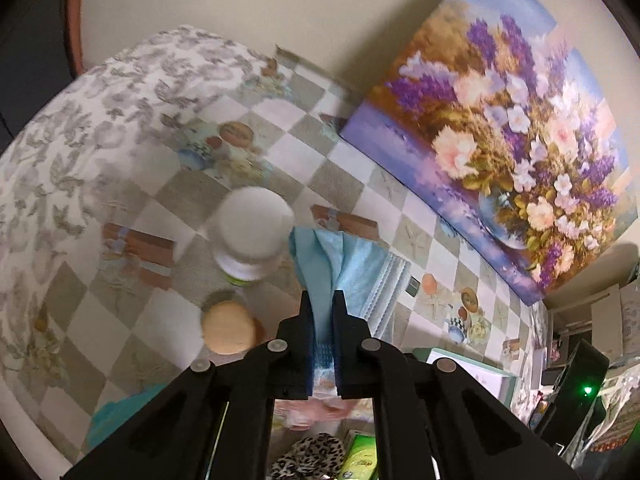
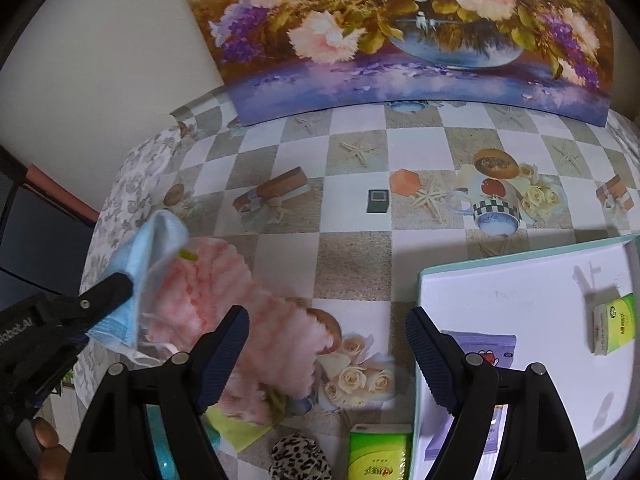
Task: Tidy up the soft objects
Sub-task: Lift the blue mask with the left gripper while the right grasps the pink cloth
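Checkered table (image 2: 352, 256) below; left gripper (image 1: 323, 300) pinches the blue mask (image 1: 352, 264), right gripper (image 2: 326, 344) gapes empty. Carry the mask clear of the bottle (image 1: 252, 236) to the tray (image 2: 520, 304).

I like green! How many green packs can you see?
2: one pack in the white box, one on the table beside it. Others may be hidden.

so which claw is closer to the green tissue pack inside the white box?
Right. The right claw hangs open beside the white box holding the tissue pack; the left claw, shut on the blue mask, is far across the table.
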Motion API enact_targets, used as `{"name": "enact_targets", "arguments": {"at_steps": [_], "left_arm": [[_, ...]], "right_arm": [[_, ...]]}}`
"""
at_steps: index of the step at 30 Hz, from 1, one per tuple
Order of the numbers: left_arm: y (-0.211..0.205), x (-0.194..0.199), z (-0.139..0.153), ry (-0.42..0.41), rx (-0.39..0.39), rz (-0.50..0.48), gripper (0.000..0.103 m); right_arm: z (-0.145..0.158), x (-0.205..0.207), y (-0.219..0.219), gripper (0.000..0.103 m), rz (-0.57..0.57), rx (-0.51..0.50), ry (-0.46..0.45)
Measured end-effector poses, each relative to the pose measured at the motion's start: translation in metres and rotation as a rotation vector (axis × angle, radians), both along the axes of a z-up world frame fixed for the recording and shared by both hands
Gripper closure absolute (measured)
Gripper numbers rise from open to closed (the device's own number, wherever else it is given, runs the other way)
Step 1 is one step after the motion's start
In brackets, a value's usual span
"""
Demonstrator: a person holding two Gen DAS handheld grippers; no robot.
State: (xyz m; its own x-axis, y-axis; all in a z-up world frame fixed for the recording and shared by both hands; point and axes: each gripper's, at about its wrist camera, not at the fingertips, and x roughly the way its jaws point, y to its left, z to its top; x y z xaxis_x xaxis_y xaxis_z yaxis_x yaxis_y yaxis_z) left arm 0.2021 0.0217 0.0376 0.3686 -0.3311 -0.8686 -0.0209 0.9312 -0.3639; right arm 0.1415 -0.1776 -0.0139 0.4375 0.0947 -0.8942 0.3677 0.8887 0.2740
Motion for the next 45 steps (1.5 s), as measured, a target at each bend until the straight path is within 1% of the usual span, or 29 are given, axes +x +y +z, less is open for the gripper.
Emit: {"name": "enact_targets", "arguments": {"at_steps": [4,8,15,19,22,24,25,26,29,33,35,40,42,45], "left_arm": [[0.020,-0.004,0.007,-0.016,0.014,0.039,0.096],[0.036,-0.004,0.001,0.012,0.007,0.079,0.096],[0.055,-0.001,-0.012,0.058,-0.017,0.123,0.096],[0.061,0.000,-0.016,0.075,-0.023,0.136,0.096],[0.066,0.001,-0.019,0.088,-0.032,0.145,0.096],[0.071,0.001,-0.020,0.095,-0.040,0.154,0.096],[0.072,0.001,-0.021,0.097,-0.040,0.158,0.096],[0.074,0.001,-0.021,0.100,-0.039,0.164,0.096],[0.079,0.001,-0.022,0.101,-0.025,0.177,0.096],[0.085,0.001,-0.021,0.094,-0.006,0.193,0.096],[0.088,0.001,-0.021,0.092,0.003,0.203,0.096],[0.090,0.001,-0.021,0.095,-0.006,0.211,0.096],[0.089,0.000,-0.019,0.091,-0.010,0.209,0.096],[0.087,-0.003,-0.015,0.083,-0.017,0.199,0.096]], "right_arm": [[0.003,0.000,0.012,0.020,0.029,0.011,-0.008],[0.001,0.003,0.030,0.020,0.077,0.023,-0.004],[-0.023,0.010,0.058,0.020,0.160,0.074,0.052],[-0.035,0.011,0.065,0.022,0.180,0.097,0.074],[-0.040,0.011,0.069,0.030,0.192,0.107,0.080],[-0.043,0.011,0.070,0.042,0.197,0.108,0.086],[-0.044,0.011,0.071,0.047,0.201,0.107,0.087],[-0.044,0.012,0.072,0.055,0.206,0.107,0.088],[-0.046,0.012,0.074,0.066,0.218,0.097,0.086],[-0.049,0.013,0.074,0.071,0.227,0.092,0.092],[-0.049,0.013,0.073,0.072,0.226,0.091,0.092],[-0.038,0.012,0.071,0.078,0.222,0.093,0.064],[-0.033,0.011,0.069,0.082,0.222,0.096,0.051],[-0.024,0.009,0.068,0.086,0.219,0.094,0.033]]}}
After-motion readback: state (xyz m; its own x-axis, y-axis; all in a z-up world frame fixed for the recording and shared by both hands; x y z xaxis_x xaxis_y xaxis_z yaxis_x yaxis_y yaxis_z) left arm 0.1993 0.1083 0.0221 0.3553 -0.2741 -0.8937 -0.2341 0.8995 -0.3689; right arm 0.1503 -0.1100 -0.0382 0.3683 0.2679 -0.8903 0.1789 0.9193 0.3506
